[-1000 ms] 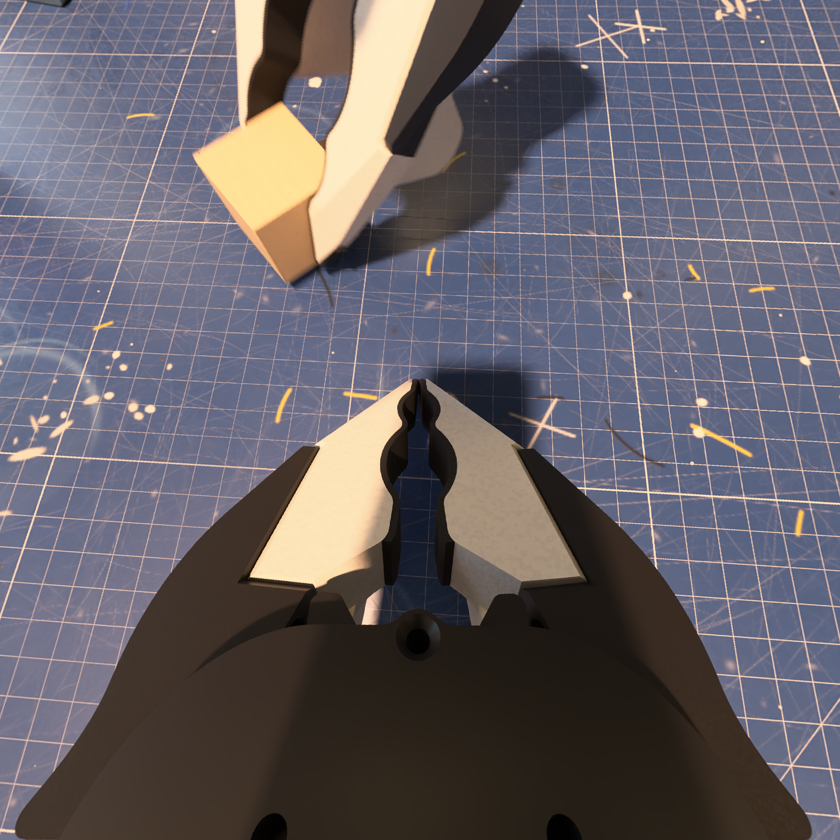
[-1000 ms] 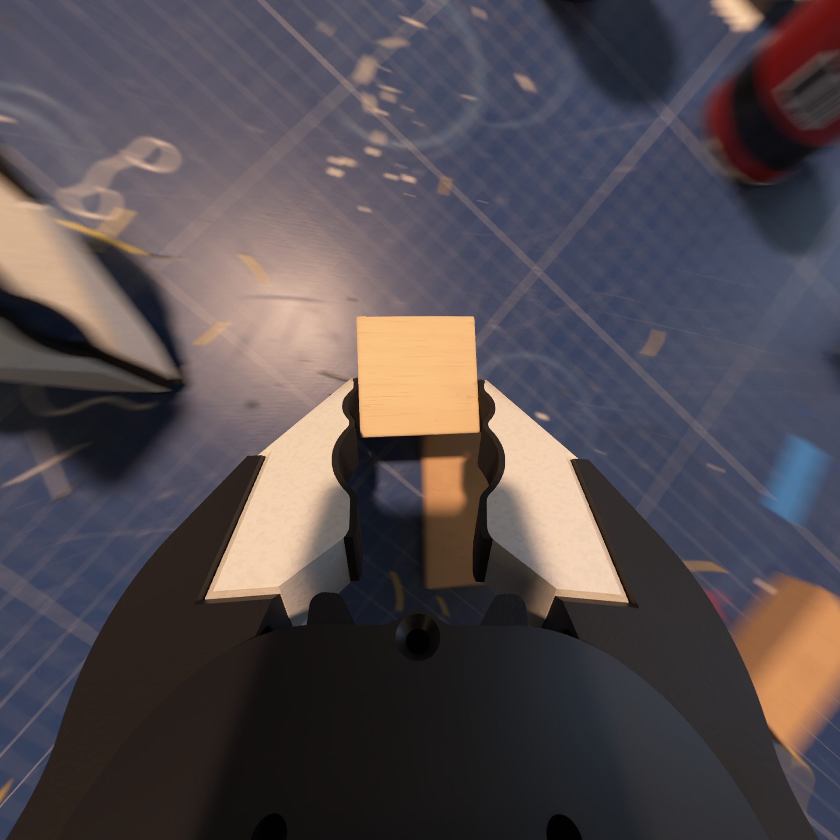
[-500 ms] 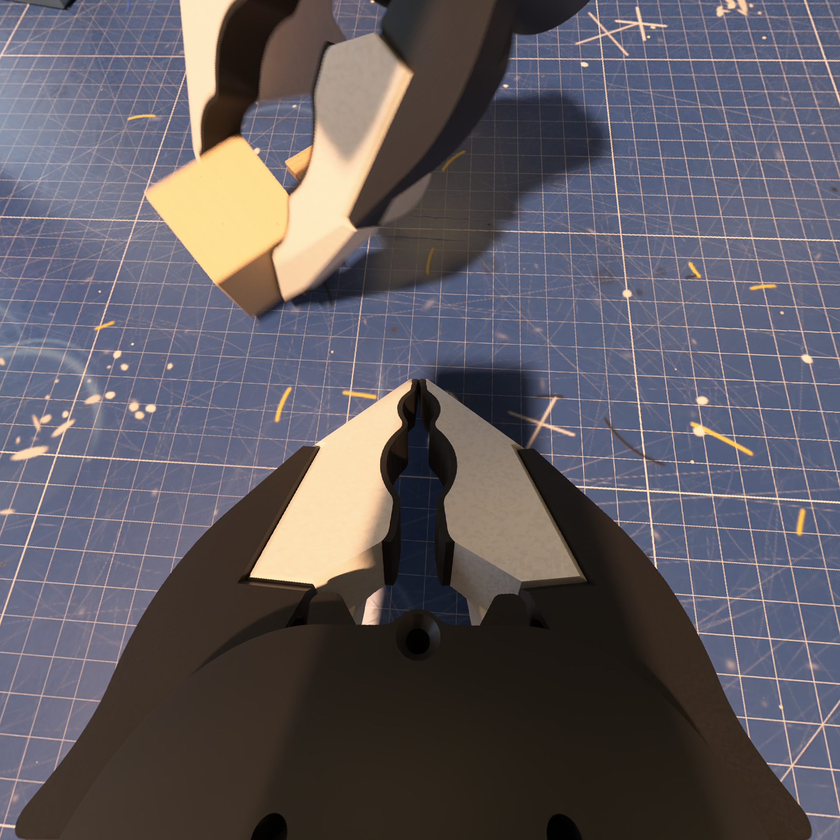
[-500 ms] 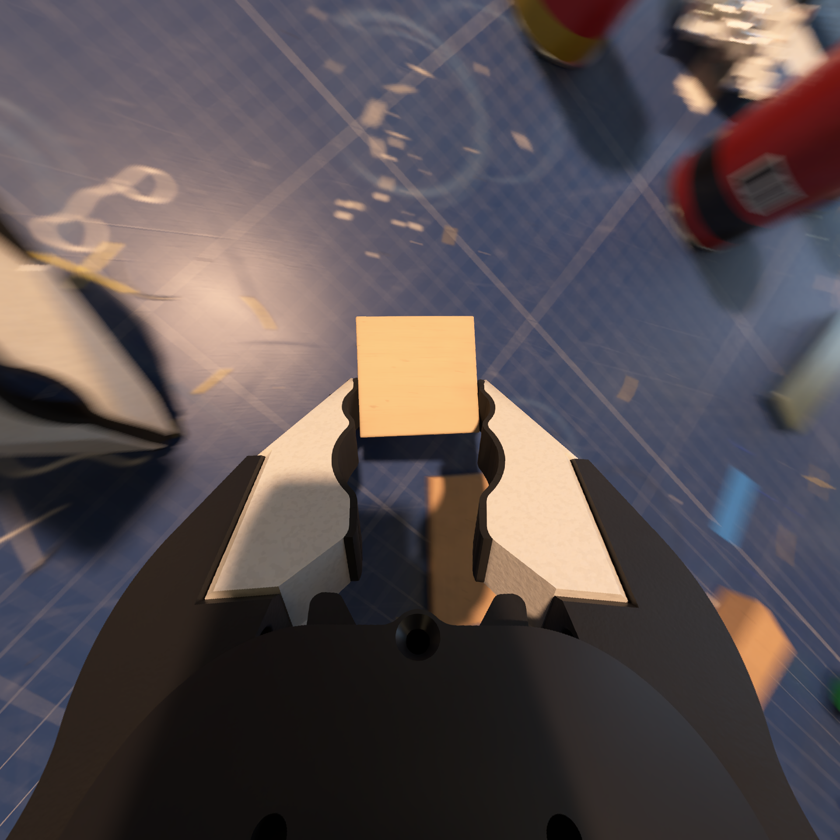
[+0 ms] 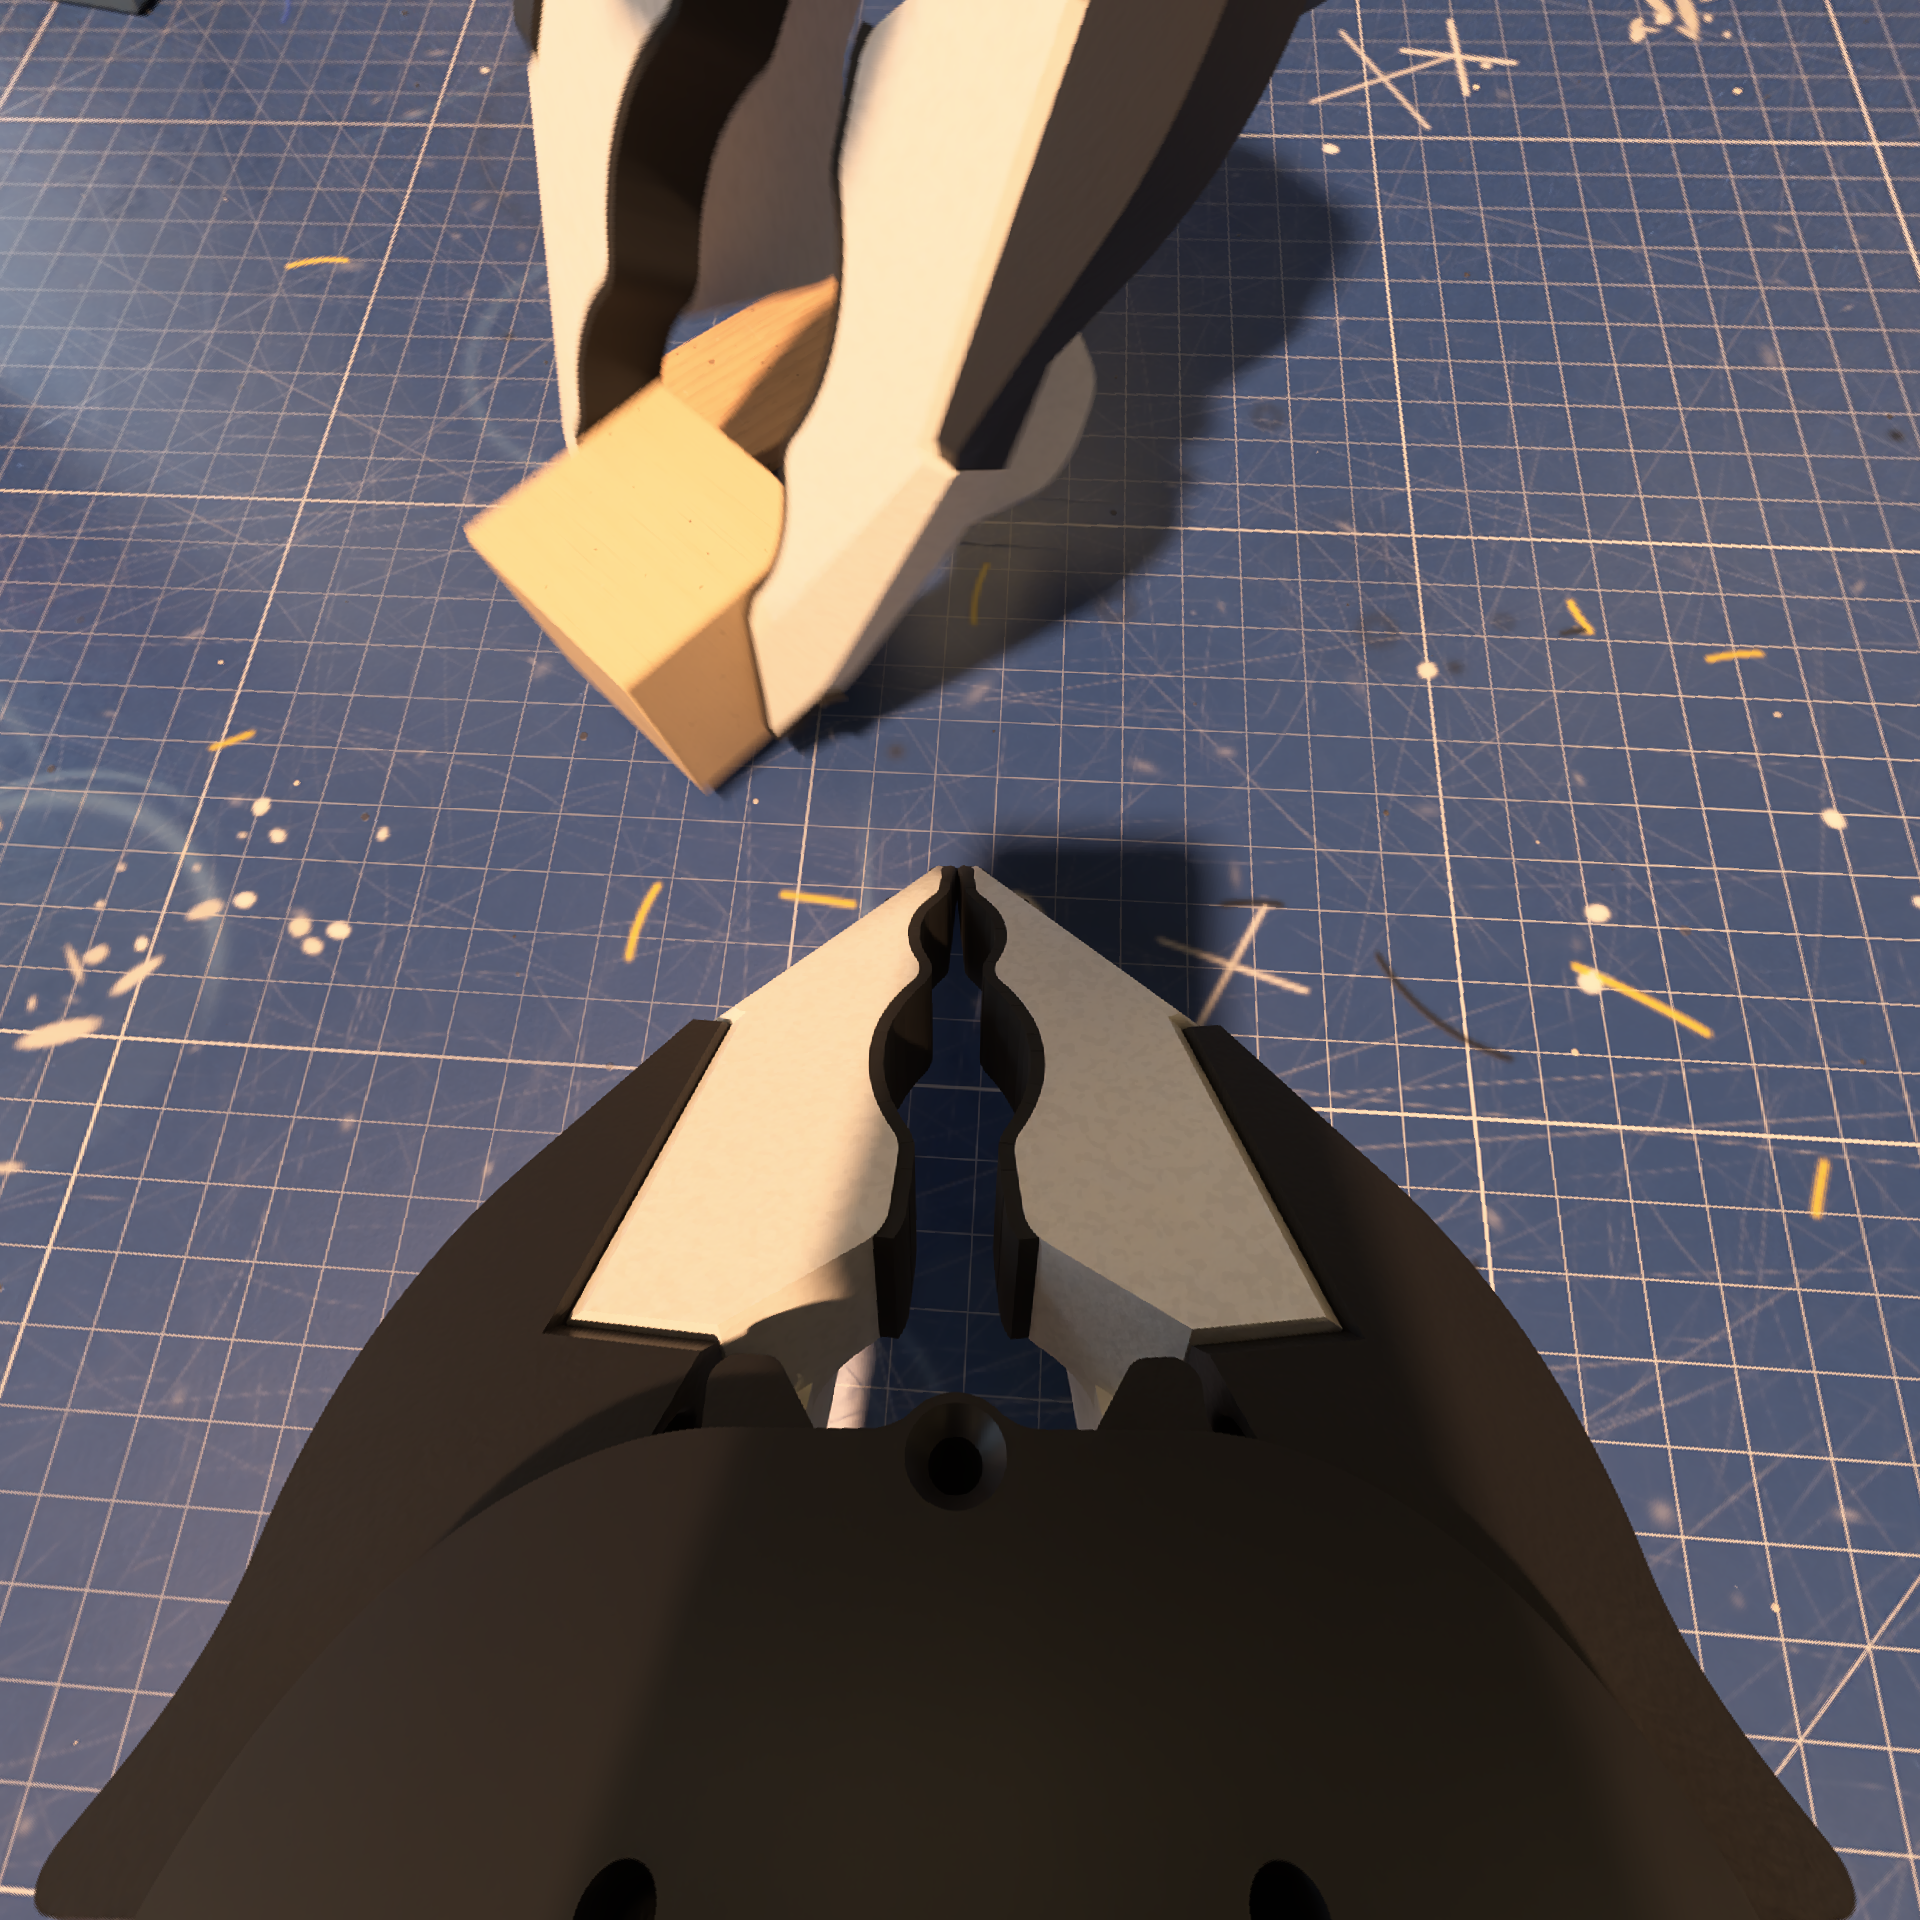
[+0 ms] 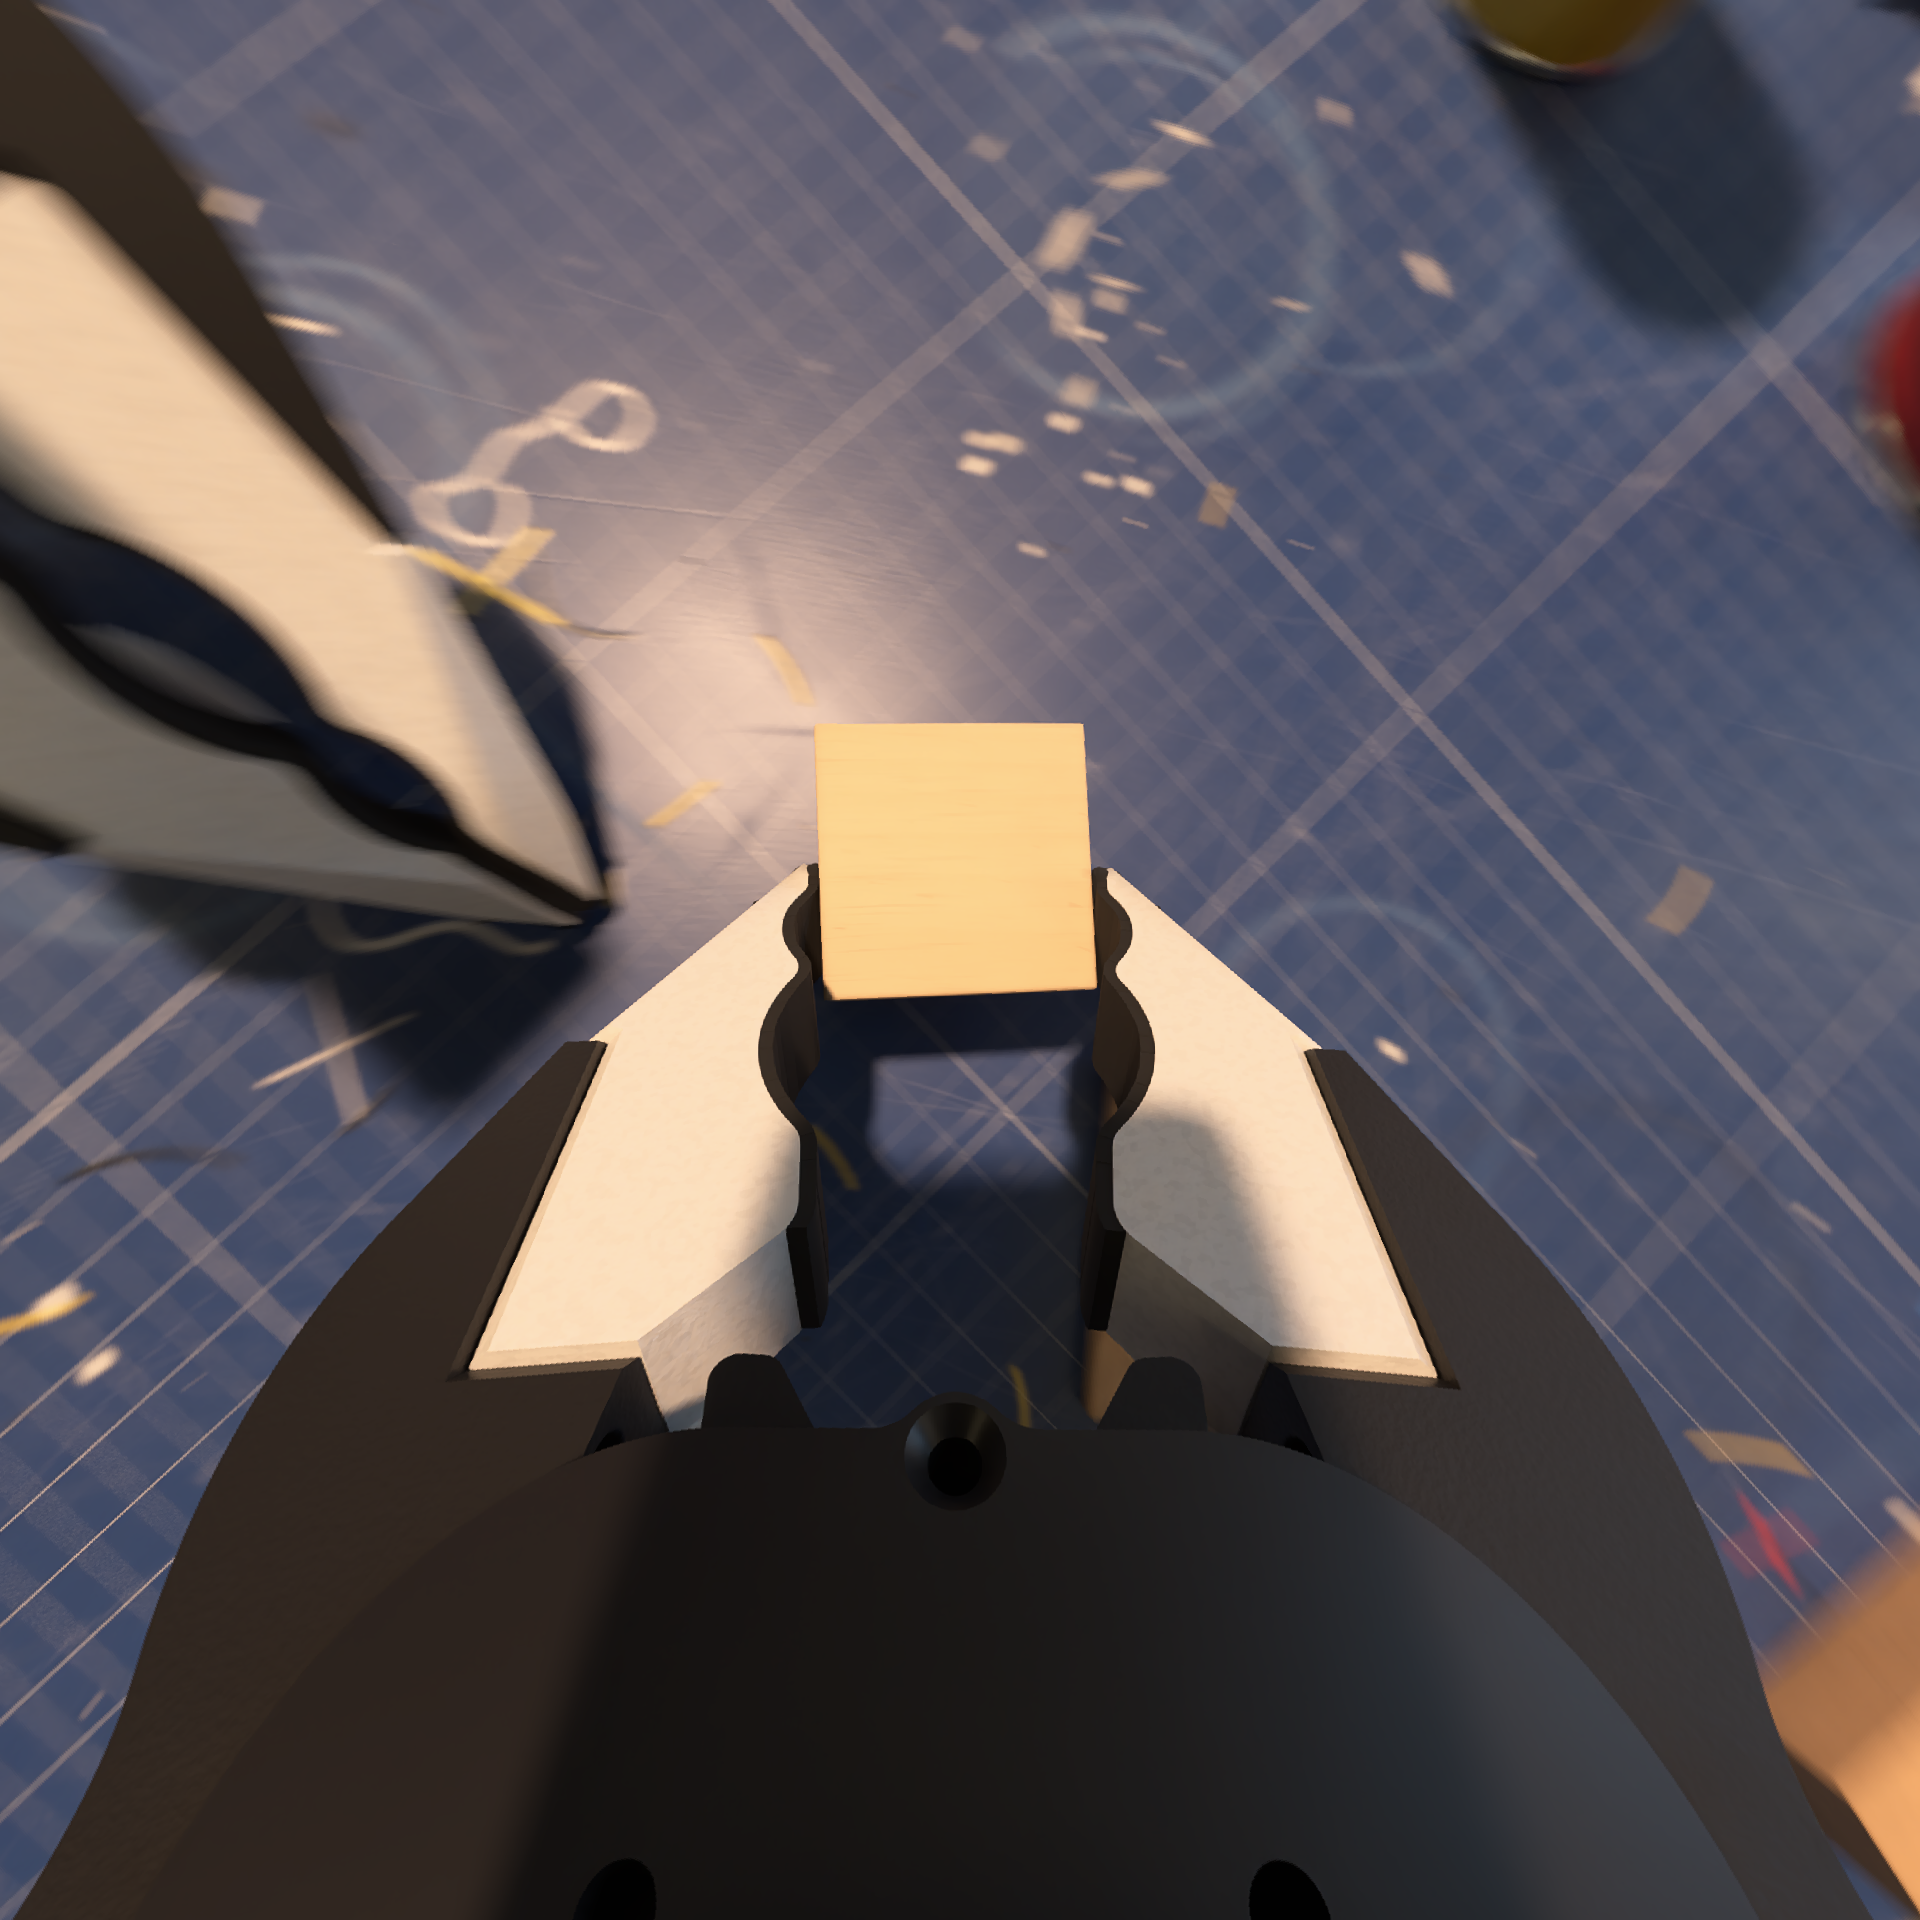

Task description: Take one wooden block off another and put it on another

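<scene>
My right gripper (image 6: 954, 883) is shut on a light wooden block (image 6: 954, 860) and holds it above the blue cutting mat (image 6: 1351, 623). In the left wrist view the same block (image 5: 634, 582) hangs between the right gripper's fingers (image 5: 842, 582), just ahead of me and to the left. A second wooden block (image 5: 764, 358) shows behind it, partly hidden by those fingers. Another wooden block (image 6: 1860, 1704) sits blurred at the lower right of the right wrist view. My left gripper (image 5: 956, 878) is shut and empty, low over the mat; it also shows at the left of the right wrist view (image 6: 597, 894).
A yellow round object (image 6: 1558, 31) and a red object (image 6: 1896, 384) lie at the far right of the right wrist view, both blurred. The mat (image 5: 1558, 727) carries paint specks and scratches.
The right gripper has swung with its block: left, then back right and closer to my left gripper. The red objects slid out toward the right edge. The left gripper has not moved.
</scene>
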